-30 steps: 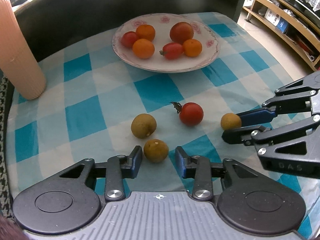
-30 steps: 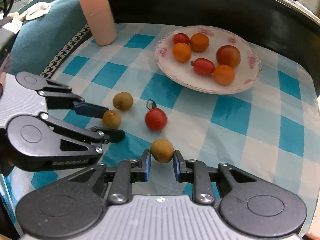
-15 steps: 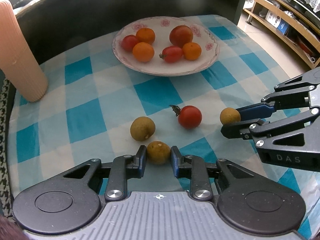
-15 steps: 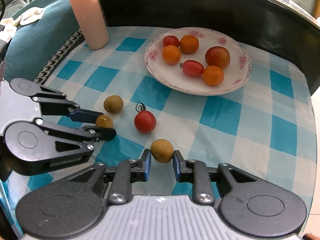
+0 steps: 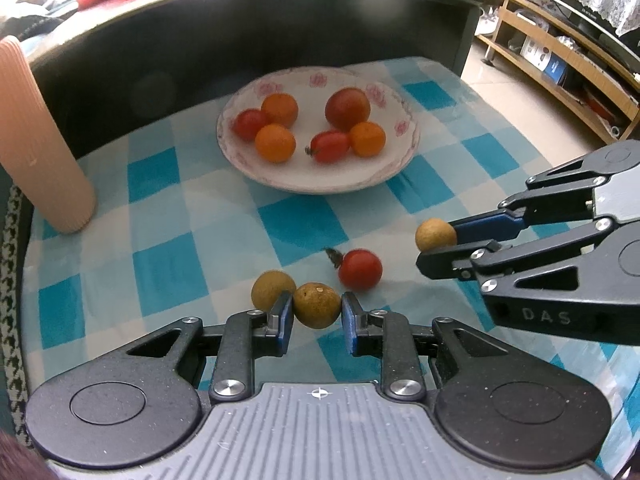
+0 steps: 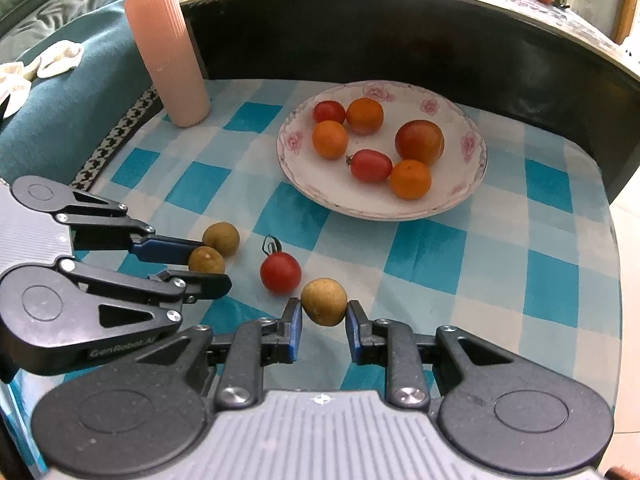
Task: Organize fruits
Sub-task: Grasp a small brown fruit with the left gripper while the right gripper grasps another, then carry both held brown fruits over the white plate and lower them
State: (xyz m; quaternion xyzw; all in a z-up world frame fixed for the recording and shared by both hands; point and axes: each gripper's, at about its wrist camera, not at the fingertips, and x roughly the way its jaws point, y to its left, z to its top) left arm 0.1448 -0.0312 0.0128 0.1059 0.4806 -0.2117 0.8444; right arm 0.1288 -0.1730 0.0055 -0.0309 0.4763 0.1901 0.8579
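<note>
From my left wrist camera: my left gripper (image 5: 316, 312) is closed on a brown longan (image 5: 316, 311), blue pads pressed to either side of it above the blue-and-white checked cloth (image 5: 168, 216). A second longan (image 5: 271, 289) lies on the cloth just behind and to the left of the held one, close against it, and a red cherry tomato (image 5: 360, 269) with a dark stem sits just to their right. At the right edge, my right gripper (image 5: 436, 246) reaches in, gripping a third longan (image 5: 435, 234) at its fingertips. Beyond them, the flower-rimmed white plate (image 5: 404, 128) holds six fruits: three orange ones, a large red-orange one, a round red tomato and an oblong red tomato. A ribbed pink cylinder (image 5: 36, 140) stands upright at the far left of the cloth.

From my right wrist camera: my right gripper (image 6: 323, 317) is shut on its longan (image 6: 324, 301), pinched between the blue pads just above the cloth (image 6: 424, 248). The cherry tomato (image 6: 280, 272) rests just left of it. Farther left, my left gripper (image 6: 206, 264) holds its longan (image 6: 206, 261), with the loose longan (image 6: 221, 239) touching or nearly touching it behind. The plate (image 6: 296, 140) lies further back with the same six fruits inside, well apart from both grippers. The pink cylinder (image 6: 168, 52) stands at the cloth's far left corner.
</note>
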